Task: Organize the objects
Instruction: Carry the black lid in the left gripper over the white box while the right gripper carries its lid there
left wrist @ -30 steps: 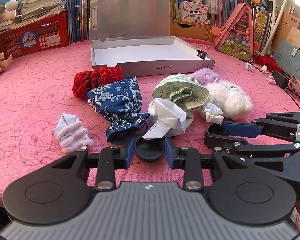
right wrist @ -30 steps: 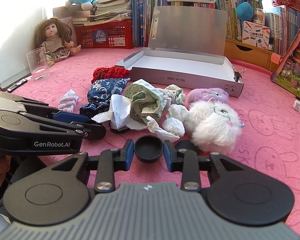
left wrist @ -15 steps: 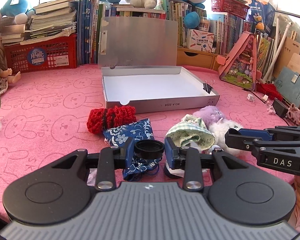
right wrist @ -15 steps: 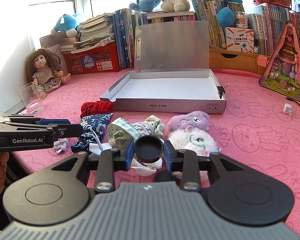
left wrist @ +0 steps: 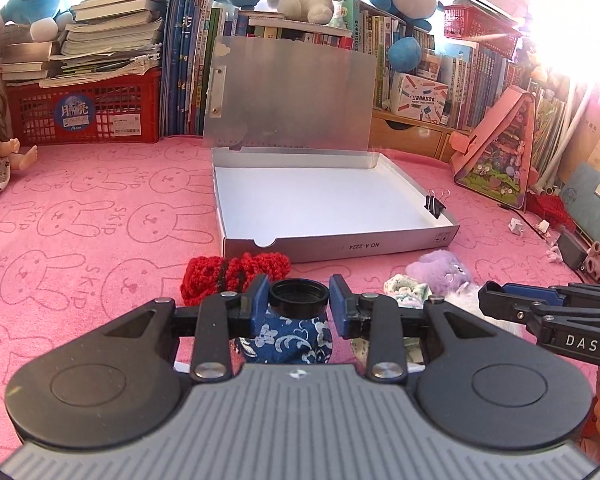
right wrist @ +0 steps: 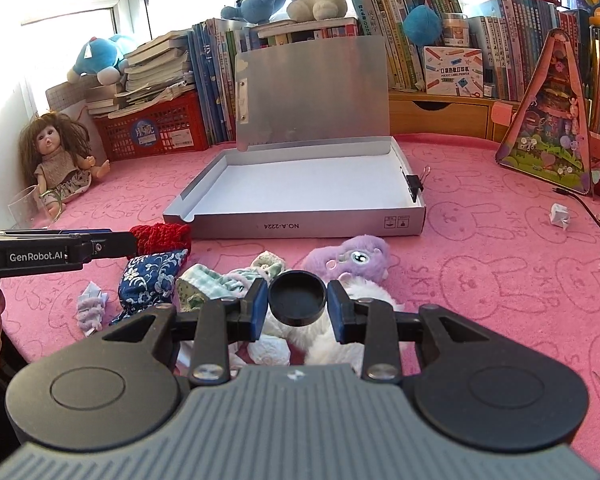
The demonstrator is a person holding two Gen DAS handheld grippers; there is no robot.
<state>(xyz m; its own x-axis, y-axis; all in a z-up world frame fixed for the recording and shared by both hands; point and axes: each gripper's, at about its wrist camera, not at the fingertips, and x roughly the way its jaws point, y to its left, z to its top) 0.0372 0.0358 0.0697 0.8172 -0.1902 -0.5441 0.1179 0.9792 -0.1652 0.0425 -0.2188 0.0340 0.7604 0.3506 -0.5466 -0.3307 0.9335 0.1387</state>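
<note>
My left gripper point(left wrist: 299, 302) is shut on a black round cap point(left wrist: 299, 298), its hollow side up, held above the pile. My right gripper point(right wrist: 298, 302) is shut on a second black round cap point(right wrist: 297, 298), flat face towards the camera. Below them on the pink cloth lie a red knitted piece point(left wrist: 236, 272), a blue floral pouch point(right wrist: 152, 278), a green checked cloth point(right wrist: 216, 280), a purple plush point(right wrist: 354, 256) and a white plush point(right wrist: 320, 340). Beyond stands the open silver box point(left wrist: 340, 246) with its lid upright and a white inside.
A binder clip point(left wrist: 434, 206) sits on the box's right wall. A doll point(right wrist: 56, 160) and a glass point(right wrist: 28, 210) stand at the left, a red crate point(left wrist: 84, 110) and books at the back, a pink triangular toy house point(right wrist: 552, 140) at the right.
Both grippers have risen from the pile, each carrying its black cap, and both views now look further towards the open box. The pile has dropped low in both views.
</note>
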